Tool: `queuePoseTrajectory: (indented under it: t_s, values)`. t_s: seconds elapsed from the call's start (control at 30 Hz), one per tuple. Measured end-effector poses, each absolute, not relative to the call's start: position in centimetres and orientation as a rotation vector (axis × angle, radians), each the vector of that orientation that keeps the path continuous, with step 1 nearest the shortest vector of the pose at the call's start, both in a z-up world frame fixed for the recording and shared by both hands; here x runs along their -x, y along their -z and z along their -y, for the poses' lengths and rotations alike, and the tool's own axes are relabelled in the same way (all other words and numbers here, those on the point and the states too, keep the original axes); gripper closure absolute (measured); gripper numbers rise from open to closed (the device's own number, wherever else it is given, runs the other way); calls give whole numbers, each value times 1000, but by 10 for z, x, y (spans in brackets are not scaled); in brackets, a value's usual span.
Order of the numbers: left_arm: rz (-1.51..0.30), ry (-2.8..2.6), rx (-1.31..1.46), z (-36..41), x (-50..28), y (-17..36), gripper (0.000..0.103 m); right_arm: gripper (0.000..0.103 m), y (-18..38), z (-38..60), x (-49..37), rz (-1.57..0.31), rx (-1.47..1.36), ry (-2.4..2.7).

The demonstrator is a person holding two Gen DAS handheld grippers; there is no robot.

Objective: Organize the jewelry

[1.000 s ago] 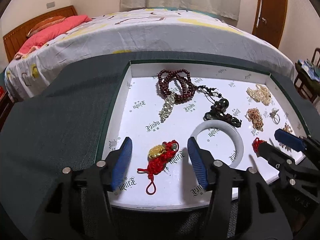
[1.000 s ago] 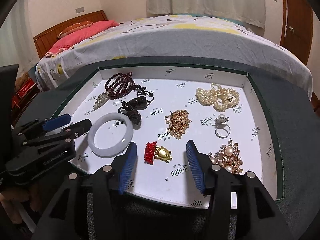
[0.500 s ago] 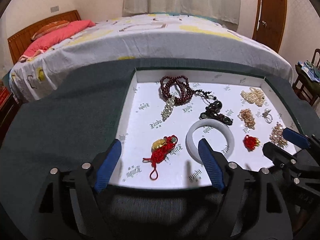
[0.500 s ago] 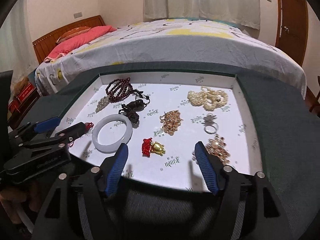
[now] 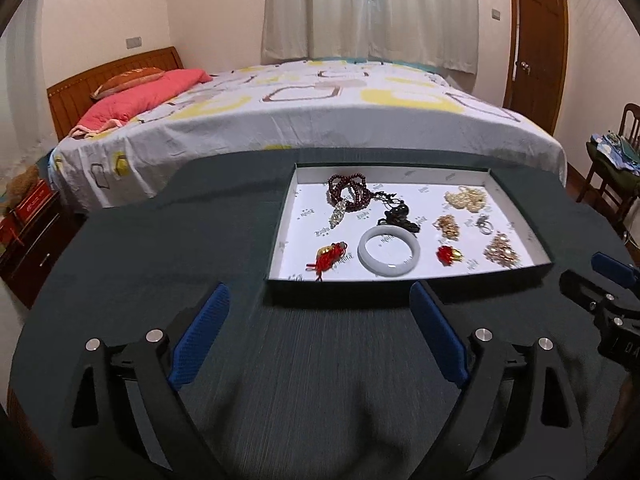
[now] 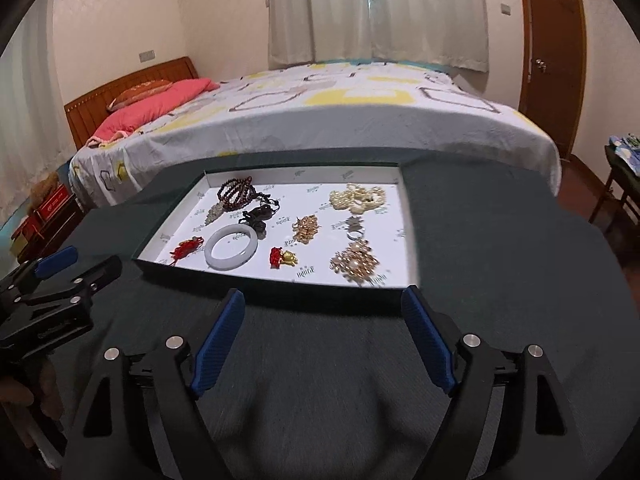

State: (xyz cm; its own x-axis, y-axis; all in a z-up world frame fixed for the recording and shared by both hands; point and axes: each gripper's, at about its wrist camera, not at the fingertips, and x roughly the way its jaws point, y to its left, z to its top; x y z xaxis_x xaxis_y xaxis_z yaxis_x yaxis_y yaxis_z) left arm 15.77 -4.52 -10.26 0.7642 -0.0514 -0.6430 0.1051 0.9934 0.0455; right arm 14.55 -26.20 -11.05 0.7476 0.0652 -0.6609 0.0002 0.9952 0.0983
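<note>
Left gripper [image 5: 318, 334]: released, jaws spread wide, nothing between them; hovers over the dark green cloth [image 5: 160, 248], short of the tray's near wall.
Right gripper [image 6: 322, 334]: released, jaws wide apart, holding nothing; likewise short of the near wall.
Tray [image 5: 280, 236]: shallow dark box with white printed lining, lying on the cloth; all jewelry lies inside it.
White bangle [image 5: 389, 251]: flat, near-centre of the tray.
Red knot charm [image 5: 330, 256]: near-left corner, just left of the bangle, apart from it.
Red-and-gold charm [image 6: 283, 258]: right of the bangle, near row.
Gold brooch [image 6: 355, 261]: near-right area, with pearl-like stones.
Ring [image 6: 355, 229]: just beyond the brooch.
Gold chain [image 6: 306, 229]: mid-tray, left of the ring.
Pearl strand [image 6: 358, 197]: far-right, bunched.
Dark red beads [image 5: 347, 192]: far-left, coiled; a silver pendant [image 5: 338, 213] lies at their near edge.
Black cord pendant [image 5: 400, 216]: between the beads and the bangle; contact with the bangle cannot be told.
Surroundings: bed [image 5: 320, 108] beyond the cloth.
</note>
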Motion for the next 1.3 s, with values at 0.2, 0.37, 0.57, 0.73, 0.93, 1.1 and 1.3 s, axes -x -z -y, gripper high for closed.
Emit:
queuePoseTrajectory:
  t_s: [0.2, 0.37, 0.57, 0.73, 0.93, 1.1, 1.3]
  values:
    - [-643, 77, -71, 39, -112, 72, 13, 25, 86, 267, -109, -676, -87, -30]
    - [-588, 61, -56, 33, -78, 46, 11, 24, 62, 265, -81, -630, -73, -34]
    - [-538, 35, -46, 26, -48, 21, 9, 22, 38, 265, -54, -567, -63, -29]
    - [-493, 21, -28, 20, -24, 3, 8, 21, 24, 265, -36, -537, -49, -28]
    - [-451, 28, -16, 18, -3, -13, 6, 21, 14, 266, -18, -504, -43, -23]
    - [-420, 39, -20, 20, 14, -22, 6, 21, 8, 265, -8, -481, -37, -21]
    - [-410, 33, -7, 17, 24, -25, 6, 21, 3, 261, 1, -459, -28, -21]
